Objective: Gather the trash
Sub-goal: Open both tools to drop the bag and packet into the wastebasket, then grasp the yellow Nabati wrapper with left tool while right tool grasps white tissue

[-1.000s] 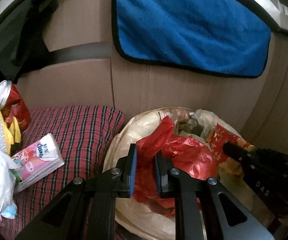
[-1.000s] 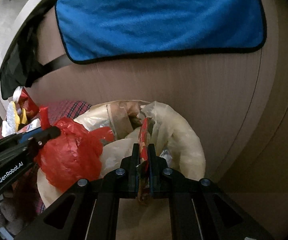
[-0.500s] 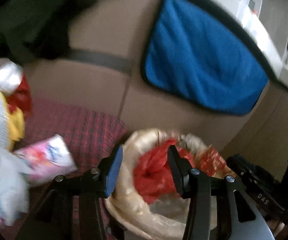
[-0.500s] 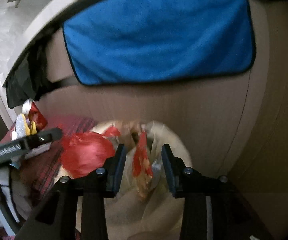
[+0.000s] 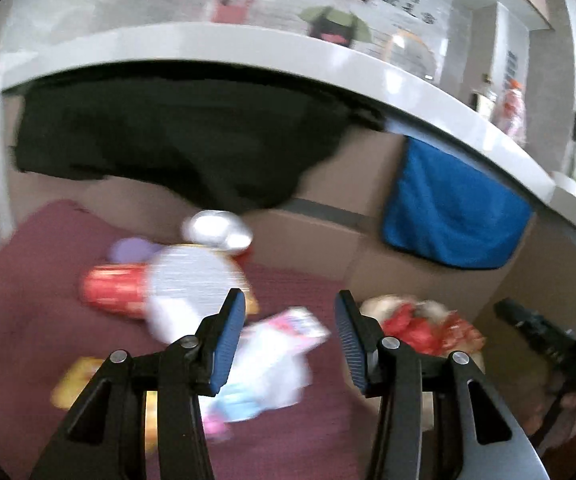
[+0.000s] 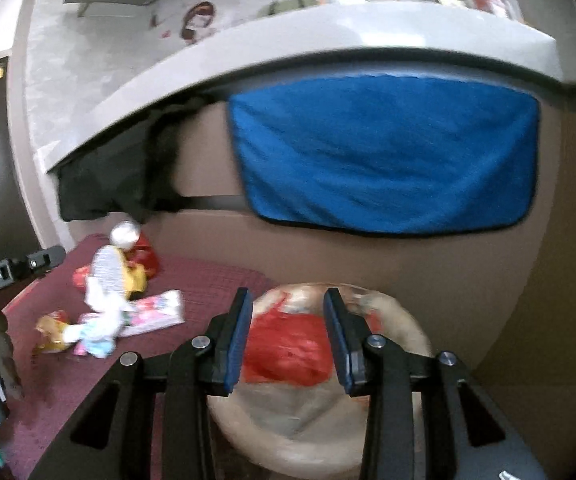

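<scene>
Jaws gape on both grippers, left gripper (image 5: pixel 289 336) and right gripper (image 6: pixel 288 336), each having just opened and holding nothing. Below the right one sits the bag (image 6: pixel 399 320), red wrapper (image 6: pixel 288 350) inside. Litter (image 6: pixel 120 300) waits on the mat (image 6: pixel 216 280) beside it. A hasty grab risks scattering that loose pile. Blur hides what each piece is.
</scene>
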`<action>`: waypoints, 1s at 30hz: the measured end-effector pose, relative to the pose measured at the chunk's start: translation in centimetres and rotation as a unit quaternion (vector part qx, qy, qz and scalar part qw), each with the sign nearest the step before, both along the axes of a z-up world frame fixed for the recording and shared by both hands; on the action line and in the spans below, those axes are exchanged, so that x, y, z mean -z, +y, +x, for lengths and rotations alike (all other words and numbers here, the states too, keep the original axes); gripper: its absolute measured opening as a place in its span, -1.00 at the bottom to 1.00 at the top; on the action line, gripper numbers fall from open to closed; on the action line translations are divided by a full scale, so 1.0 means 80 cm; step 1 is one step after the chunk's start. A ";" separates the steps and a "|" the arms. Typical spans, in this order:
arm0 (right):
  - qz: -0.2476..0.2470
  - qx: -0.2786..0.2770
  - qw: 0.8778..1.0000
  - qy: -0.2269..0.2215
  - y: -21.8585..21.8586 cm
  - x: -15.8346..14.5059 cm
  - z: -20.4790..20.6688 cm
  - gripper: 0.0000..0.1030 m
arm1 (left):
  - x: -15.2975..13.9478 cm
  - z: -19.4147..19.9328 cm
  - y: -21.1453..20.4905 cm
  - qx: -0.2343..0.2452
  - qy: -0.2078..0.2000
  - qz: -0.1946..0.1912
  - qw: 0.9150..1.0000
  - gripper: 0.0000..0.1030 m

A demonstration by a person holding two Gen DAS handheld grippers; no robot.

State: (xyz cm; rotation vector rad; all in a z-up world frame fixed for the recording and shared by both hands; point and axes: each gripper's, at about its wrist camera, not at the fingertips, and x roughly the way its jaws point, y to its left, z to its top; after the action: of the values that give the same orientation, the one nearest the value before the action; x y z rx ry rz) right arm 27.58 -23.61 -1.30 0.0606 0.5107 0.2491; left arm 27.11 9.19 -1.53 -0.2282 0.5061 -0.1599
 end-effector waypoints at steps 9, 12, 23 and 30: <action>-0.004 -0.092 0.996 -0.010 0.120 -0.012 -0.007 -0.32 | 0.019 -0.050 0.142 -0.088 0.011 -0.020 0.996 -0.07; -0.016 -0.122 0.992 0.002 0.161 -0.004 -0.003 -0.32 | 0.044 -0.051 0.162 -0.086 0.037 -0.048 0.994 -0.04; -0.025 -0.149 0.987 0.050 0.215 0.039 0.011 -0.33 | 0.136 -0.016 0.147 -0.086 0.154 -0.148 0.973 0.02; -0.029 -0.146 0.987 0.066 0.218 0.058 0.014 -0.33 | 0.156 0.011 0.160 -0.117 0.171 -0.172 0.963 -0.27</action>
State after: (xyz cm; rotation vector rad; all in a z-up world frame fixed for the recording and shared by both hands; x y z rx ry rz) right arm 28.67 -6.19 -5.92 -0.0547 0.6593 0.5195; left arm 27.98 22.02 -14.02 -0.6614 0.7896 0.0250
